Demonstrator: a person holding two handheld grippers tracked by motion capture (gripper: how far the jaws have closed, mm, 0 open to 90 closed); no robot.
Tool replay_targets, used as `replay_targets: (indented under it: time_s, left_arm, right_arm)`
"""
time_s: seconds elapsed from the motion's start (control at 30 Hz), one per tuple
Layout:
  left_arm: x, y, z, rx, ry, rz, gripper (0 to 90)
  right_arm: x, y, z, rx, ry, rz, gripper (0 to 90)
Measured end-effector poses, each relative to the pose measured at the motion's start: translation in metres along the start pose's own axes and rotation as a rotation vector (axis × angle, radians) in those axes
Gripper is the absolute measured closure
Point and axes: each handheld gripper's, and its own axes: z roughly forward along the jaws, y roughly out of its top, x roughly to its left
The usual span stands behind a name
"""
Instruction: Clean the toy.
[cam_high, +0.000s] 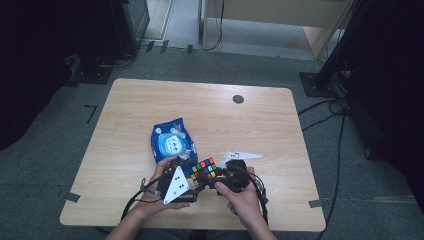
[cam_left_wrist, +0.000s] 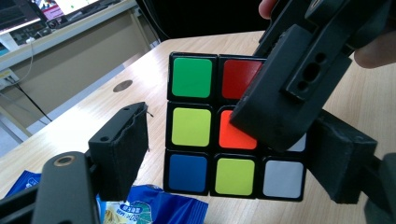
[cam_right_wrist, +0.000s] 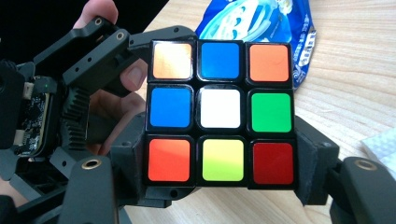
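right gripper view: right gripper (cam_right_wrist: 219, 182) jaws clamp puzzle cube (cam_right_wrist: 219, 109); left gripper (cam_left_wrist: 229, 154) jaws released; packet print unreadable.

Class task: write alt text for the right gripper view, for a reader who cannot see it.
A scrambled puzzle cube with a white centre square sits clamped between the right tongs, low on its two sides. The left tongs reach the cube's upper left edge, over a wooden table with a blue packet behind.

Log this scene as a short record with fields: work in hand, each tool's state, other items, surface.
work in hand: multicoloured plastic puzzle cube held above the table
right tool: jaws clamped on the cube's bottom row
left tool: jaws open, one each side of the cube
other items: blue plastic snack packet, white tissue
surface: light wooden table
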Motion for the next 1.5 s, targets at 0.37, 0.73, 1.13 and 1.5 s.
replay_targets:
  time_s: [0.37,0.73,1.13,1.5]
  left_arm:
    - [-0.004,-0.004,0.004,0.023,0.001,0.017,32.3]
    - [0.007,-0.004,-0.003,0.021,0.009,-0.033,34.2]
    - [0.022,-0.008,-0.01,0.022,0.016,-0.095,34.2]
    - [0.029,-0.01,-0.011,0.014,0.013,-0.144,34.1]
  right_arm:
    - [0.002,0.0,-0.002,-0.021,0.022,-0.013,34.4]
    - [-0.007,0.009,-0.025,-0.1,0.103,-0.062,29.1]
    - [-0.051,-0.004,-0.034,-0.15,-0.222,-0.169,41.6]
    - [-0.082,-0.021,-0.011,-0.059,-0.393,-0.242,48.4]
